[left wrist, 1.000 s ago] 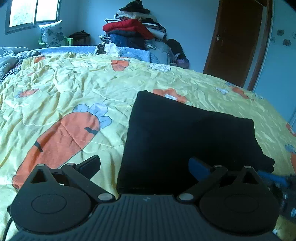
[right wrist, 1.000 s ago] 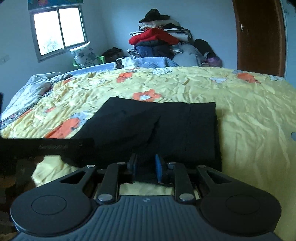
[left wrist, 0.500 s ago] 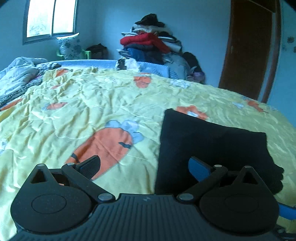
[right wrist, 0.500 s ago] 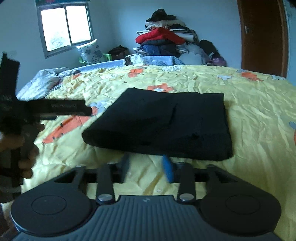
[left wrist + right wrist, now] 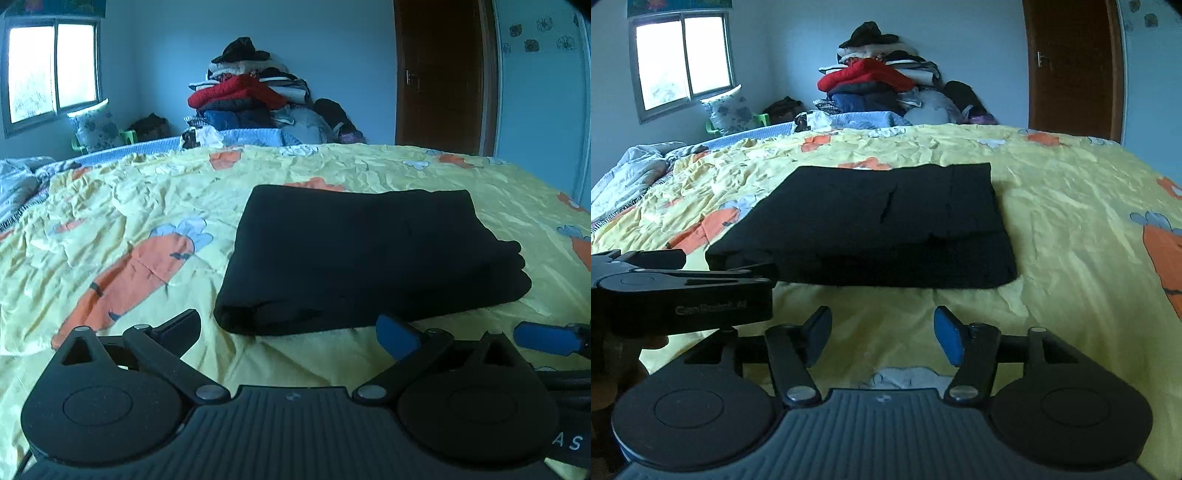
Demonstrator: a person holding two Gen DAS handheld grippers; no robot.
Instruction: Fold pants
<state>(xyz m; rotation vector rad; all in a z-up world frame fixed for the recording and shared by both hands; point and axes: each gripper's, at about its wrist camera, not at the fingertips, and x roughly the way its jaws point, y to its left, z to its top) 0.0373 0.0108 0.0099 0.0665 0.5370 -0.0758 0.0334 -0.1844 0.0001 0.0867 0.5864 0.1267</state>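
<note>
Dim bluish daylight, bright window, fisheye-curved edges

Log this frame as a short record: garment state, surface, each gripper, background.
garment: black pants, folded into a flat rectangle
surface: yellow carrot-print bedspread
left gripper: jaws open, holding nothing, just short of the pants' near edge
right gripper: jaws open, holding nothing, short of the pants
background: clothes pile, window, brown door
task state: fold looks finished
</note>
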